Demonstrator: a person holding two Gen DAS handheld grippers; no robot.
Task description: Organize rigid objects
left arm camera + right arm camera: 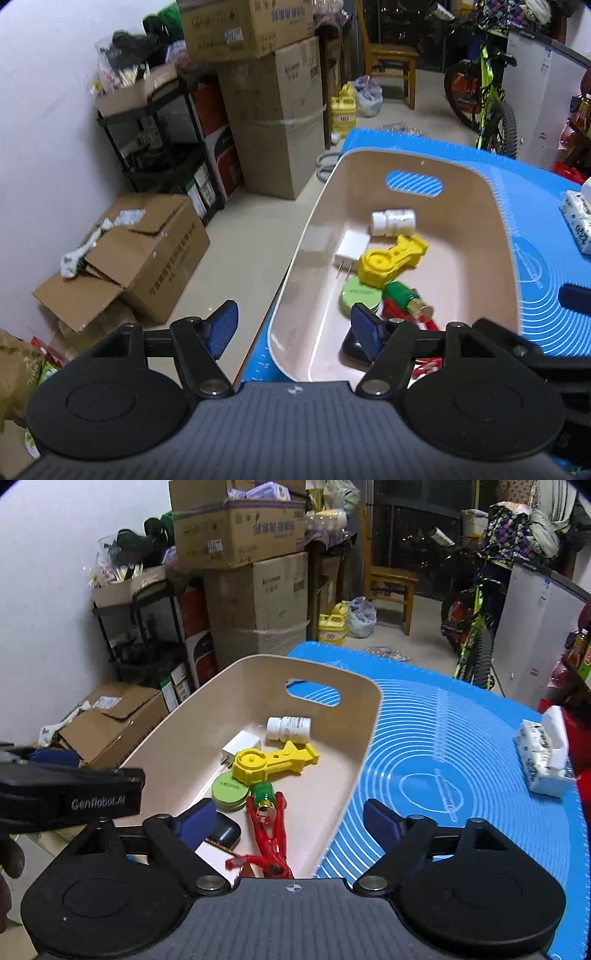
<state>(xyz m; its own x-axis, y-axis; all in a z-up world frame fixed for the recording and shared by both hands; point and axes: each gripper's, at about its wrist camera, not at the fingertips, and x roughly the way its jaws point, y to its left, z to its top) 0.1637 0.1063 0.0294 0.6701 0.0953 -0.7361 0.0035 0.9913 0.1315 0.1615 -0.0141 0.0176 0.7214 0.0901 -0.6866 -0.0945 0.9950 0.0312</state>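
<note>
A beige bin (491,221) (365,738) stands on the blue mat. In it lie a white pill bottle (393,221) (289,728), a white charger plug (351,251) (241,746), a yellow plastic part (391,262) (273,762), a green round tin (360,295) (229,788), a green-and-gold bottle (404,297) (264,794), a red toy (271,834) and a dark case (223,834). My left gripper (293,326) is open and empty, straddling the bin's near left rim. My right gripper (290,825) is open and empty, straddling the bin's near right wall.
The blue mat (443,757) covers the table. A tissue pack (541,755) (578,221) lies at its right. Cardboard boxes (147,251), a black shelf (162,147), a chair (391,579) and a bicycle (472,635) stand on the floor beyond. The left gripper body (70,797) shows at the right view's left.
</note>
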